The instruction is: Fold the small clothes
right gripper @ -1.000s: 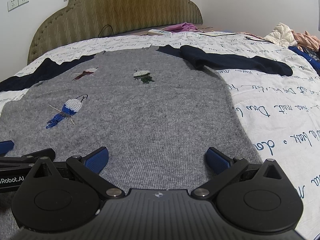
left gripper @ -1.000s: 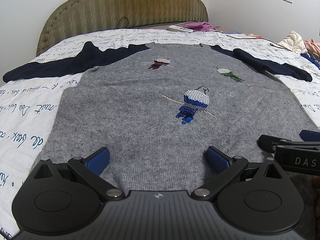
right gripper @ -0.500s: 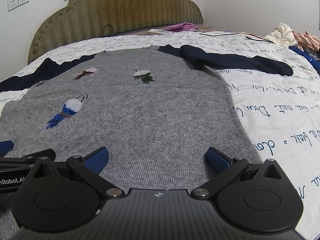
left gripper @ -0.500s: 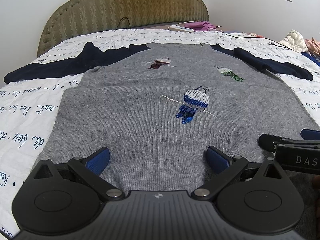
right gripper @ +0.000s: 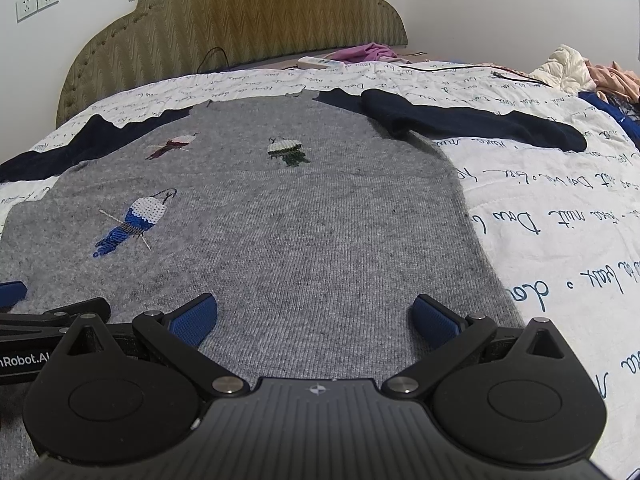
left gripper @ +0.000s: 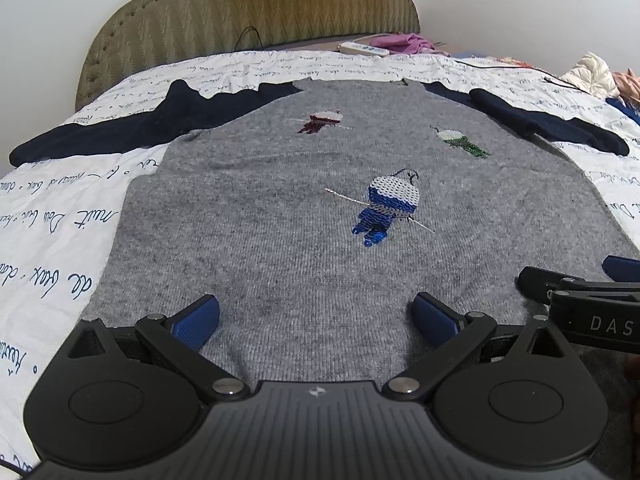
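A grey knit sweater (left gripper: 280,208) with navy sleeves and sequin figures lies flat, front up, on the bed, collar toward the headboard; it also shows in the right wrist view (right gripper: 320,220). Its left sleeve (left gripper: 120,128) stretches out left, its right sleeve (right gripper: 472,124) out right. My left gripper (left gripper: 316,314) is open and empty over the hem's left part. My right gripper (right gripper: 314,314) is open and empty over the hem's right part. Each gripper shows at the edge of the other's view.
The white bedsheet with script print (left gripper: 48,216) surrounds the sweater. An olive padded headboard (left gripper: 248,12) stands behind. A white power strip (left gripper: 362,49) and pink cloth (left gripper: 400,42) lie near it. A pile of clothes (right gripper: 580,72) sits at the far right.
Both grippers have crept slightly forward over the hem. Jaws stay open; the sweater has not moved.
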{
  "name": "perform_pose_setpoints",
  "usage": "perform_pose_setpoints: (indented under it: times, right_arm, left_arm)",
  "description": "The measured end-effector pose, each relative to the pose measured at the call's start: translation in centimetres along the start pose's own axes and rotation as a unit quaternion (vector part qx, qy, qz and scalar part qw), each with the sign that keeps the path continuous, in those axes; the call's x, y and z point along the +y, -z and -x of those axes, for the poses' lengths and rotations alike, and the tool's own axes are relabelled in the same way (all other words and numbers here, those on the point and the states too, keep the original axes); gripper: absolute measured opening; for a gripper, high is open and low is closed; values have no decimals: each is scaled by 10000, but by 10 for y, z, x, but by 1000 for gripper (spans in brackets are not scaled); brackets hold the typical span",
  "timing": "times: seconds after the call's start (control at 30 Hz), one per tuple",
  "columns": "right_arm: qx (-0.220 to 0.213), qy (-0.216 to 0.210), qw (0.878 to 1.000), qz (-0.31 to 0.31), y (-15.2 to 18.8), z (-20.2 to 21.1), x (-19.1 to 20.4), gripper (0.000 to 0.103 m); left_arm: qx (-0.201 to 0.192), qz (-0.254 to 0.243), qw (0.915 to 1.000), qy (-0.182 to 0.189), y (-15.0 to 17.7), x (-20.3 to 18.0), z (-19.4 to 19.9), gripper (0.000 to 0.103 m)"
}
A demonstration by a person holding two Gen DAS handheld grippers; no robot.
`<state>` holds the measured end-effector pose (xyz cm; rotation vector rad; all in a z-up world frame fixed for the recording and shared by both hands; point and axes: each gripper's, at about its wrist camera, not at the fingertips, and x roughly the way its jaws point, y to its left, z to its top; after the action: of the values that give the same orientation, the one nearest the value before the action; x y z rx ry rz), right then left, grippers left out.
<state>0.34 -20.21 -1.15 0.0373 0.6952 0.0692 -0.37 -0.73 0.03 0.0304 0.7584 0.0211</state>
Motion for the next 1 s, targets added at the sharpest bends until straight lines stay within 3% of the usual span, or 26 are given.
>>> perform_pose_setpoints:
  times: [0.37,0.53,0.83,1.0]
  right_arm:
    - [377,-79,9993,-9,-26,-8,-3,102]
    - [322,-80,9992,227,-41,-16,-3,102]
    - [187,-155,9973,694,-67,-34,3,103]
    - [218,-493,9985,85,-114,-49,-13,103]
  left_arm:
    - [323,154,9991,228,-21,6,-4,103]
    - [110,213,9994,262,-41,9,-3,103]
    - [-157,30,9999,0,-82,3,-28,103]
    - [-383,20,9992,65,-119,3,-34,103]
